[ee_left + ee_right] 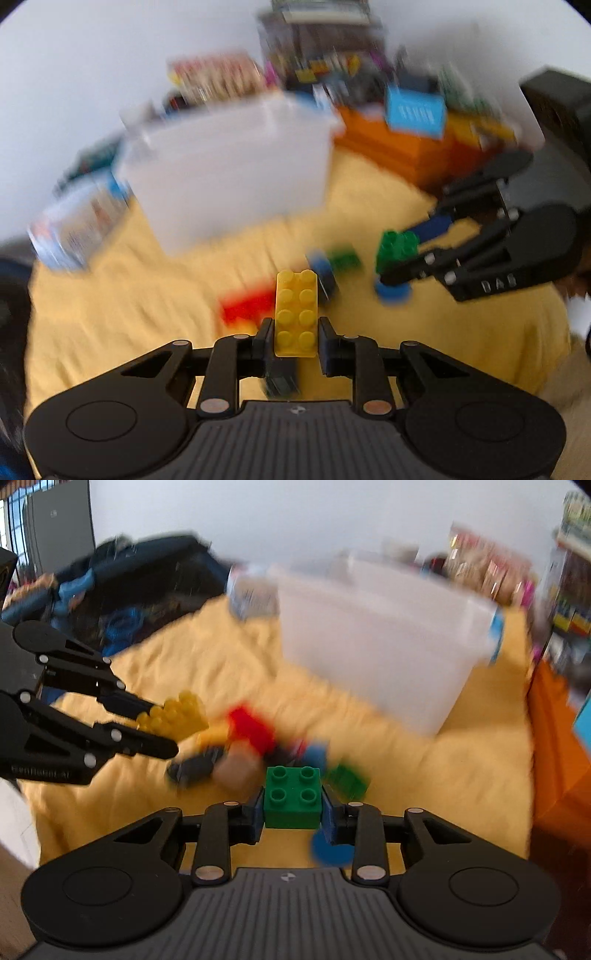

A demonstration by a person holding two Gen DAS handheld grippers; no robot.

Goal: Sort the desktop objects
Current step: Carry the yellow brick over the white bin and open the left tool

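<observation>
A long yellow brick (296, 314) is clamped between the fingers of my left gripper (295, 341), lifted off the yellow cloth (110, 295). My right gripper (293, 812) is shut on a square green brick (292, 797). Each gripper shows in the other view: the right one (400, 254) with its green brick (397, 247), the left one (162, 725) with its yellow brick (177, 712). On the cloth below lie a red brick (251, 725), a second green brick (347, 779), a dark piece (195, 766), a tan block (236, 771) and a blue disc (330, 851), all blurred.
A white translucent bin (229, 166) stands on the cloth behind the pile. Orange boxes (399, 144) with a blue basket (415, 110) sit at the back right. A printed box (74, 225) lies left of the bin. A dark bag (129, 590) lies far left.
</observation>
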